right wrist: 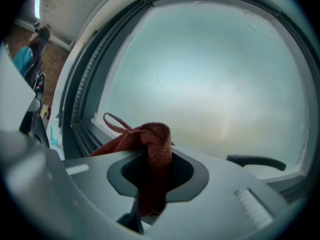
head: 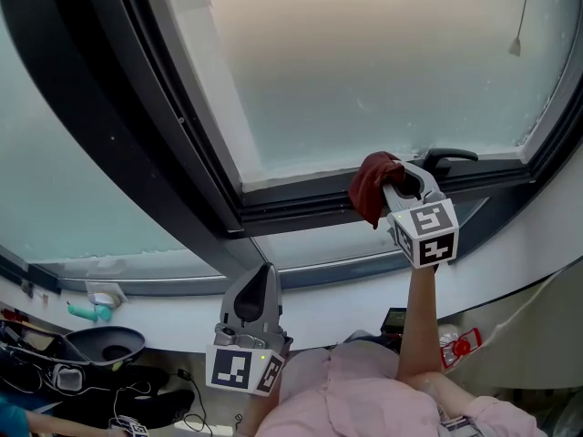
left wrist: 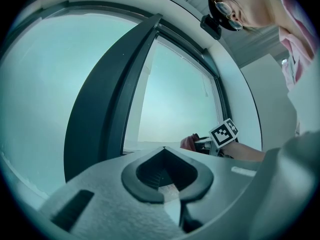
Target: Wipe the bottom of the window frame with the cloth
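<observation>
A dark red cloth [head: 372, 188] is pinched in my right gripper [head: 390, 182], which is shut on it and holds it against the dark bottom rail of the window frame [head: 291, 206]. In the right gripper view the cloth [right wrist: 149, 144] bulges out from between the jaws of the right gripper [right wrist: 150, 179], its hem loop trailing left over the rail [right wrist: 82, 134]. My left gripper [head: 262, 280] hangs lower, in front of the white sill, shut with nothing in it. From the left gripper [left wrist: 167, 178] the cloth [left wrist: 188, 143] shows small and far off beside the marker cube.
A black window handle [head: 448, 157] sits on the frame just right of the cloth. A thick dark mullion [head: 137, 126] slants down left. The white sill [head: 355, 294] runs below. A black bowl-shaped thing [head: 105, 344] and cables lie at lower left.
</observation>
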{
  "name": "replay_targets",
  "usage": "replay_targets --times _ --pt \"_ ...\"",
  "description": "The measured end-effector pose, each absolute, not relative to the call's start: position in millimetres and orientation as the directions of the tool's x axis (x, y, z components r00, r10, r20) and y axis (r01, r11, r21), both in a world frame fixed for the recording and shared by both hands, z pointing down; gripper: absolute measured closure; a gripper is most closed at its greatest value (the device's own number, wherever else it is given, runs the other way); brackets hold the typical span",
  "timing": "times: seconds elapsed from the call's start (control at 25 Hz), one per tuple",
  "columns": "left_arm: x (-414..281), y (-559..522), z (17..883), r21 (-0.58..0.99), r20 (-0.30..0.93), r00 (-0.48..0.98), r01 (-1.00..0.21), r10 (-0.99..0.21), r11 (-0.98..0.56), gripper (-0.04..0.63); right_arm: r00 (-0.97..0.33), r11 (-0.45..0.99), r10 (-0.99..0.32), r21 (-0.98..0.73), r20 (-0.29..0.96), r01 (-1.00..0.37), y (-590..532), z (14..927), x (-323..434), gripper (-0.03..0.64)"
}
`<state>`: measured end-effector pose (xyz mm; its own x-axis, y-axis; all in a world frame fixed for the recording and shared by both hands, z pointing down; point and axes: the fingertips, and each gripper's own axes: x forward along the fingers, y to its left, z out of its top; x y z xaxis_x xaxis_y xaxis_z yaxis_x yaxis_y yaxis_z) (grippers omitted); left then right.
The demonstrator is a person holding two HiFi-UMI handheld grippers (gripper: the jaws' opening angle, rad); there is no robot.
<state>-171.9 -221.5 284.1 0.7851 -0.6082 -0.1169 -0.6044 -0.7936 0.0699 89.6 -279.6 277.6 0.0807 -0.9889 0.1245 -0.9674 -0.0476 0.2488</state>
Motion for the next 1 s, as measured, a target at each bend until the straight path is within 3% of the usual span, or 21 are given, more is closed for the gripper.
replay_targets --times 0.12,0.32,0.48,0.72,1.0 --pt "-174.0 -218.1 287.3 0.07 -0.103 0.791 -0.599 -0.603 -0.798 0.597 0.063 -0.054 -0.997 0.187 0.047 -0.981 -268.6 266.9 81.1 0.538" --pt "-184.2 -214.3 291.0 0.071 -0.088 0.788 -0.605 -0.609 -0.793 0.597 0.076 -0.074 -0.997 0.304 -0.008 -0.95 -262.7 243.9 41.4 0.538" --pt "-194.9 -212.1 292.6 0.073 -0.085 0.778 -0.618 -0.622 -0.783 0.597 -0.005 -0.02 -0.998 0.348 -0.07 -0.937 -273.7 229.9 -12.1 0.54" --pt "-215.5 -209.6 292.9 0.076 -0.088 0.748 -0.653 -0.657 -0.754 0.597 -0.173 0.155 -0.985 0.375 -0.014 -0.914 -305.3 245.7 -91.2 0.54" --pt "-237.1 -210.0 292.7 0.077 -0.087 0.711 -0.693 -0.698 -0.716 0.597 -0.269 0.268 -0.961 0.417 0.056 -0.869 -334.2 267.0 -143.3 0.54"
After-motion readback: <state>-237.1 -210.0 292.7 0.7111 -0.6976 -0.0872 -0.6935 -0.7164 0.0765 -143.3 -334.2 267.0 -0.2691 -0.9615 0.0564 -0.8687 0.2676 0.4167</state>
